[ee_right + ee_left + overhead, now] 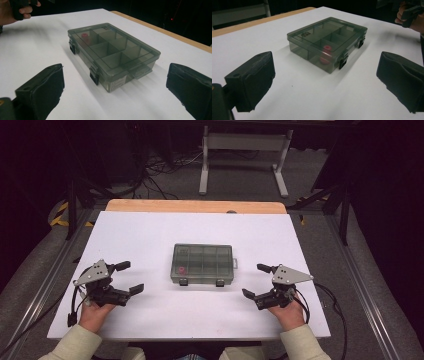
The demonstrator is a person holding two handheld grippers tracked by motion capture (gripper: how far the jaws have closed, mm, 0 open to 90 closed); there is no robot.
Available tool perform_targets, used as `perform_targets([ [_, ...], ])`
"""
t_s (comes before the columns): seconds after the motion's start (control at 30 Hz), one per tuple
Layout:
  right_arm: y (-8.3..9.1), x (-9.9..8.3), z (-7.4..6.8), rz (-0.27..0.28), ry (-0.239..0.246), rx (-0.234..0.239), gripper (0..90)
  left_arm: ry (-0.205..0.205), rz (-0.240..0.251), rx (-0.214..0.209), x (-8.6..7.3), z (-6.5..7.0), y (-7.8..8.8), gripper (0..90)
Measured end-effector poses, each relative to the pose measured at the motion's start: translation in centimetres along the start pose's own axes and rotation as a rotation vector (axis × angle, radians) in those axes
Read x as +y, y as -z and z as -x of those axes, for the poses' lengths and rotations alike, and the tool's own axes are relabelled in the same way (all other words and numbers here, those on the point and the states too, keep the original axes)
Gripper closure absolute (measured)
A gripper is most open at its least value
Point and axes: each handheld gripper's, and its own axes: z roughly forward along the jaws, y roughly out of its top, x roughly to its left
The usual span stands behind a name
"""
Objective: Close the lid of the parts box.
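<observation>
A smoky, see-through box (202, 263) lay flat at the centre of the high view, on the white table (150, 230), its lid shut and its two dark latches (183, 281) on the edge turned toward the person. That facing looked deliberate: the latches sat where either claw could reach them without turning the box. Inside, dividers made small compartments, and a red piece (181, 269) sat in the one at the box's lower left corner.

The left claw (129, 277) rested at the lower left of the frame and the right claw (257, 280) at the lower right, each well apart from the box and pointed inward at it. Both stood wide open and held nothing. In the left gripper view the box (327, 42) lay ahead between the spread jaws, latches toward the lower right; in the right gripper view the box (112, 52) lay likewise, with the red piece (85, 36) at its far end. The even flanking suggested a ready stance, with one claw probably meant to steady the box while the other worked a latch.
</observation>
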Motion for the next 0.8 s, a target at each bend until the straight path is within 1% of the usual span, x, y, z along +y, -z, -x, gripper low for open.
perform_targets([
  [0.03,0.0,-0.1,0.0,-0.002,0.001,-0.002,2.3,0.007,0.000,-0.002,-0.2,0.1,0.0,2.5],
  [0.13,0.2,-0.7,0.0,0.001,-0.007,-0.008,2.1,0.007,-0.005,-0.002,-0.9,-0.1,0.2,2.2],
  [0.17,0.3,-1.0,0.0,0.003,-0.012,-0.011,2.1,0.019,-0.007,-0.004,-1.0,-0.1,0.2,2.1],
  [0.2,0.4,-1.2,0.0,0.002,-0.014,-0.016,2.1,0.022,-0.003,-0.003,-1.1,-0.1,0.2,2.1],
  [0.3,0.6,-1.9,-0.1,0.003,-0.034,-0.020,1.9,0.017,-0.016,0.006,-1.5,-0.2,0.2,2.1],
  [0.37,0.6,-2.4,-0.2,0.000,-0.037,-0.027,1.9,0.038,-0.024,0.004,-1.9,-0.3,0.1,2.1],
  [0.4,0.5,-2.7,-0.3,-0.001,-0.039,-0.026,1.8,0.046,-0.022,0.003,-2.0,-0.3,0.1,2.1],
  [0.43,0.5,-2.9,-0.3,-0.008,-0.039,-0.026,1.7,0.036,-0.019,0.014,-2.0,-0.2,0.1,2.1],
  [0.6,0.0,-3.5,-0.6,-0.035,-0.029,-0.027,1.5,0.048,-0.011,0.008,-2.0,-0.2,0.0,2.0],
  [0.73,0.0,-3.6,-0.6,-0.029,-0.035,-0.030,1.5,0.049,-0.005,0.008,-2.0,-0.2,0.1,1.8],
  [0.8,0.1,-3.6,-0.5,-0.021,-0.046,-0.031,1.4,0.048,-0.003,0.004,-2.0,-0.2,0.1,1.7],
])
